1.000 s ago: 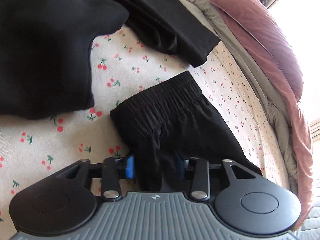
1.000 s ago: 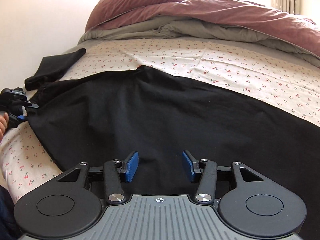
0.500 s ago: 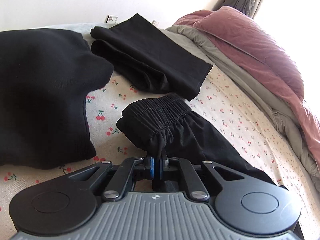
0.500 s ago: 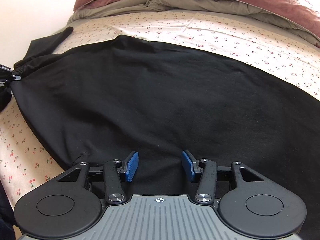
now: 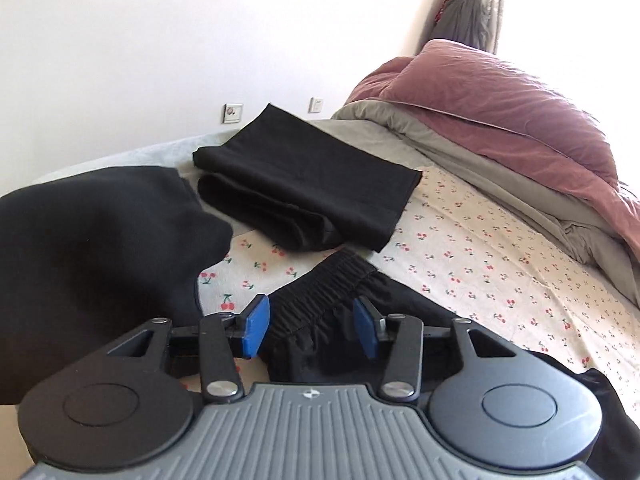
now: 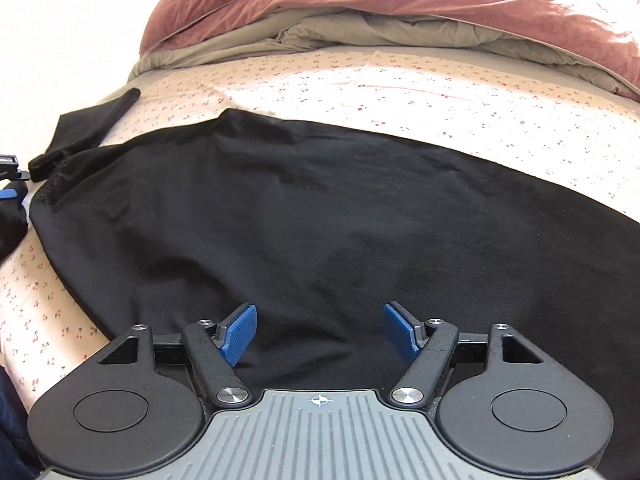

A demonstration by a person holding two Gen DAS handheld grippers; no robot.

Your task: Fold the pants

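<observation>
Pants (image 6: 320, 216) lie spread flat on the cherry-print sheet (image 6: 400, 92), and we start from our two grippers. Our left gripper (image 5: 312, 328) has just been opening its jaws: the blue pads (image 5: 254, 330) now stand apart, and the gathered elastic waistband (image 5: 320, 292) sits between them, but the pads do not press on it. Our right gripper (image 6: 320, 336) has also just been opening; its jaws stand wide above the black cloth, with nothing pinched between them. In the right wrist view the long axis of the pants runs across the bed from left to right, the waistband end pointing to the left, where a part of the left gripper shows at the picture's edge, and the leg part going out of view at the right. Just beyond the waistband in the left wrist view lies a folded black garment (image 5: 304, 188), and to its left another black garment (image 5: 92, 248). Farther away, a pink duvet (image 5: 500, 112) with a grey underside is bunched along the far side of the bed.
</observation>
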